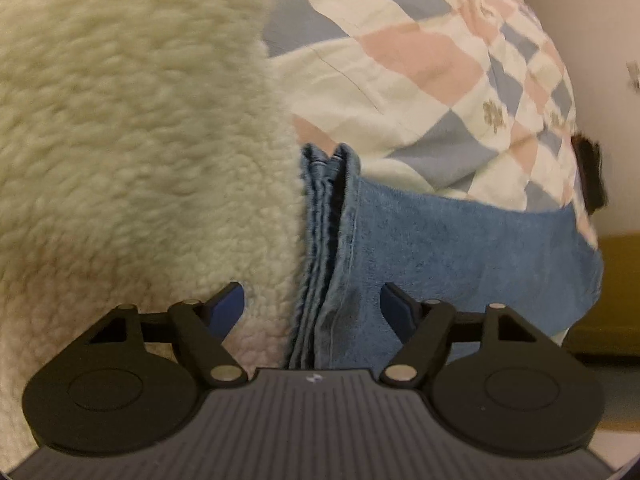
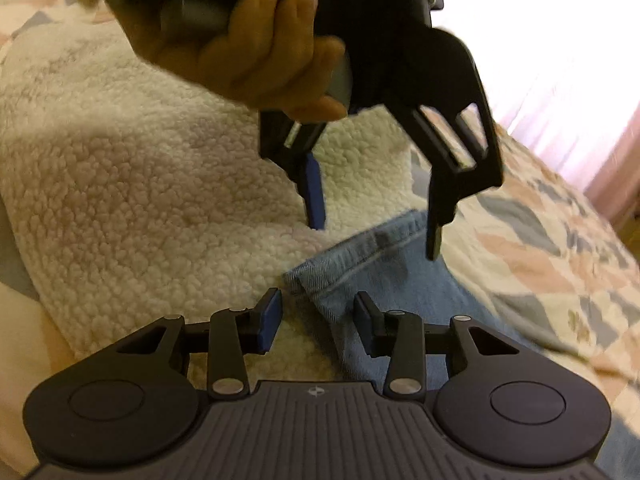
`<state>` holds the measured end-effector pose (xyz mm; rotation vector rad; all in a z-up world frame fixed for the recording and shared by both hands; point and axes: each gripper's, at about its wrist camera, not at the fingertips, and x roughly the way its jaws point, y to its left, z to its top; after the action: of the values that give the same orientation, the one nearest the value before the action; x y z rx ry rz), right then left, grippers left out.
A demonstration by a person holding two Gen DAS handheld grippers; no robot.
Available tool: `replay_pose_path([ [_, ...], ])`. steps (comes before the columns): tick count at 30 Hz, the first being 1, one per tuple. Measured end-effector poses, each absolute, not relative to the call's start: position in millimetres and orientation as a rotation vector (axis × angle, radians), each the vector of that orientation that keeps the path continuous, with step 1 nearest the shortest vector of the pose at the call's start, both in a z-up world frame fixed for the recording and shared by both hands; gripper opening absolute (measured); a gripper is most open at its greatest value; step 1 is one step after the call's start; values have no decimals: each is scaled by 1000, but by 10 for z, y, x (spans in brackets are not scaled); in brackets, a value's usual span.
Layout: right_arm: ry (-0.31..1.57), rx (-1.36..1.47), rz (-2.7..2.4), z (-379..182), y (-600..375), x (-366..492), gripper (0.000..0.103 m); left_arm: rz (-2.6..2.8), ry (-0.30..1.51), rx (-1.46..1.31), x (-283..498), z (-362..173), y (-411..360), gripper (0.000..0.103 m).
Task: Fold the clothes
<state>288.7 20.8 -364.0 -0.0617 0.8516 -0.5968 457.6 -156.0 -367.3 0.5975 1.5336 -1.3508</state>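
Blue denim jeans [image 1: 440, 256] lie folded on the bed, their stacked edges running up the middle of the left wrist view. A cream fleece garment [image 1: 132, 152] lies against their left side. My left gripper [image 1: 313, 306] is open, straddling the seam where fleece meets denim. In the right wrist view a hand [image 2: 260, 52] holds that left gripper [image 2: 376, 220] open just above the jeans' hem [image 2: 384, 240]. My right gripper [image 2: 318, 316] is open too, and a corner of the jeans [image 2: 320, 292] sits between its fingers, ungripped. The fleece [image 2: 160, 200] fills the left.
A patchwork quilt [image 1: 420, 64] in cream, pink and blue covers the bed under the clothes; it is also the quilt [image 2: 540, 248] at right. A dark object [image 1: 590, 176] sits at the bed's right edge. Pale pink curtains [image 2: 580, 100] hang beyond the bed.
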Motion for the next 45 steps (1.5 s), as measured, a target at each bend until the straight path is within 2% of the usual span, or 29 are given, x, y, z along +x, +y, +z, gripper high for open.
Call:
replay_pose_path([
  [1, 846, -40, -603, -3635, 189, 2859, 43, -1357, 1528, 610, 4566, -3685, -1580, 69],
  [2, 843, -17, -611, -3632, 165, 2834, 44, -1359, 1527, 613, 4590, -3693, -1592, 62],
  [3, 839, 8, -617, -3626, 138, 2815, 44, -1361, 1526, 615, 4615, -3702, -1604, 53],
  [4, 833, 34, -623, -3618, 111, 2799, 44, -1370, 1526, 612, 4640, -3697, -1612, 36],
  [7, 829, 62, -627, -3608, 58, 2795, 44, -1450, 1532, 582, 4672, -3572, -1601, 22],
  [10, 822, 80, -628, -3602, 44, 2781, 44, -1475, 1540, 613, 4631, -3605, -1629, 22],
  [13, 817, 98, -631, -3599, 29, 2739, 50, -1478, 1551, 654, 4589, -3688, -1669, 22],
  [16, 813, 114, -634, -3594, 19, 2692, 51, -1496, 1587, 656, 4553, -3760, -1756, 28],
  [18, 811, 125, -636, -3591, 12, 2660, 52, -1556, 1571, 658, 4507, -3712, -1805, 25],
  [20, 804, 147, -650, -3577, 1, 2613, 52, -1608, 1554, 669, 4466, -3686, -1854, 9],
  [23, 787, 169, -669, -3526, -7, 2580, 52, -1553, 1565, 719, 4460, -3779, -1908, 7],
  [26, 766, 174, -683, -3450, -3, 2594, 55, -1548, 1553, 712, 4412, -3629, -1887, 7],
  [30, 746, 166, -700, -3375, 15, 2636, 66, -1432, 1625, 709, 4405, -3586, -1900, 7],
  [35, 769, 10, -803, -3539, 106, 2937, 65, -1331, 1692, 648, 4410, -3527, -1917, 7],
  [39, 763, 46, -898, -3444, 10, 3129, 66, -1307, 1691, 698, 4279, -3476, -1956, 7],
  [42, 751, 67, -948, -3343, -78, 3219, 72, -1304, 1658, 738, 4220, -3409, -2016, 7],
  [44, 748, 75, -962, -3320, -125, 3240, 72, -1310, 1669, 767, 4205, -3395, -2066, 7],
  [45, 753, 61, -970, -3327, -134, 3243, 69, -1315, 1680, 785, 4196, -3394, -2087, 7],
])
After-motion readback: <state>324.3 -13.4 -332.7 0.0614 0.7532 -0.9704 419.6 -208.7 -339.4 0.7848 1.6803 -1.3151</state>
